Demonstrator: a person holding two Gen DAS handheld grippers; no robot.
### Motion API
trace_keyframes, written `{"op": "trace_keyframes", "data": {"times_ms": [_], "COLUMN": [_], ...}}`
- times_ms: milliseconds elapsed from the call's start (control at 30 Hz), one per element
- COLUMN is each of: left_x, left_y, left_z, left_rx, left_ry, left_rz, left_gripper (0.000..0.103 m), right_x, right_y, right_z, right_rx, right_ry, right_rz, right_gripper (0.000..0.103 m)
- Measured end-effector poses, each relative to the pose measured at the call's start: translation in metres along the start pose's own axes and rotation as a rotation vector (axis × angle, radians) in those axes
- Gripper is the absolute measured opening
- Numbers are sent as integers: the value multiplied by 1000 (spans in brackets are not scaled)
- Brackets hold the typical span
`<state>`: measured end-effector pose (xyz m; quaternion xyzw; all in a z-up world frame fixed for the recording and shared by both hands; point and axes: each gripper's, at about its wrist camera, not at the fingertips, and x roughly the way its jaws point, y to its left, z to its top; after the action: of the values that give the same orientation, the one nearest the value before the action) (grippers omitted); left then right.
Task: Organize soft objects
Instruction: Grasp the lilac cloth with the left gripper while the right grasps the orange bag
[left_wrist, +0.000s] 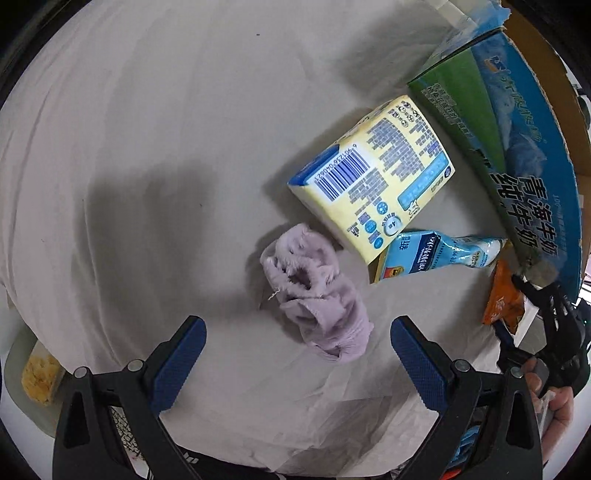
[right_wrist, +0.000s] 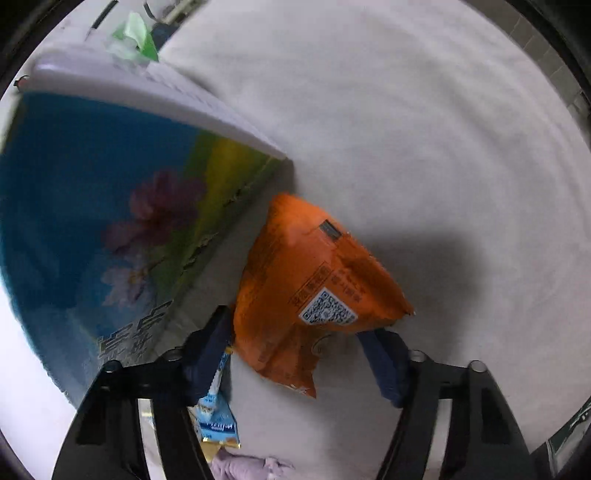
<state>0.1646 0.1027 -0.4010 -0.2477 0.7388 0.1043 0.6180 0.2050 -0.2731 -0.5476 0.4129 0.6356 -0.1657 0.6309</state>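
Note:
A crumpled lilac fuzzy cloth (left_wrist: 317, 295) lies on the white sheet just ahead of my left gripper (left_wrist: 297, 336), which is open and empty, with the cloth's near end between its fingertips. Beyond it lie a yellow tissue pack (left_wrist: 376, 177) and a light-blue pouch (left_wrist: 436, 254). My right gripper (right_wrist: 295, 339) is open around the near end of an orange snack bag (right_wrist: 310, 280); whether the pads touch it I cannot tell. The right gripper also shows in the left wrist view (left_wrist: 517, 302) at the orange bag (left_wrist: 502, 299). The lilac cloth (right_wrist: 251, 467) shows at the bottom of the right view.
A blue-and-green milk carton box (left_wrist: 517, 140) stands at the right, also seen in the right wrist view (right_wrist: 92, 206) left of the orange bag. The blue pouch (right_wrist: 214, 417) lies under the right gripper's left finger. A white tray with yellow contents (left_wrist: 37, 376) sits off the sheet's left edge.

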Motion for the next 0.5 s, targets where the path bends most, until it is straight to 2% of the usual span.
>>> {"op": "trace_keyframes", "data": {"times_ms": [33,67,167,200,267,333,400,433,467,500], "left_x": [1,2,6,7,14,22,30,35,40,41], "left_y": [-1,-1,1,0,-2,-9,-15,-20,-26,-29], "left_z": [-2,-3,-6,-6,-5,-1,1,2,1,3], "left_rx": [1,3,-2,-8,-15,-1,25,53,89,110], "left_ry": [4,7,19,20,22,3,-8,-11,-9,-10], "left_rz": [-4,-6,-39,-49,-58,-53,-61,-41,-12,5], "left_gripper": [102,102,102,102,102,102,92,70,58,56], "right_x": [1,1,-1,-1,-1,0,-1,-2,-5,-7], "right_y": [2,5,13,15,19,19,17,14,12,14], "right_z": [-2,-4,-14,-19,-33,-44,-50,-52,-52,-49], "right_rx": [-30,-76,-269,-330,-498,-602,-664,-663,-652,-633], "right_ry": [17,42,95,114,166,211,225,214,207,202], "right_rz": [-15,-26,-116,-138,-235,-288,-336,-339,-341,-330], "right_gripper": [57,49,42,41,39,39,39,44,54,59]}}
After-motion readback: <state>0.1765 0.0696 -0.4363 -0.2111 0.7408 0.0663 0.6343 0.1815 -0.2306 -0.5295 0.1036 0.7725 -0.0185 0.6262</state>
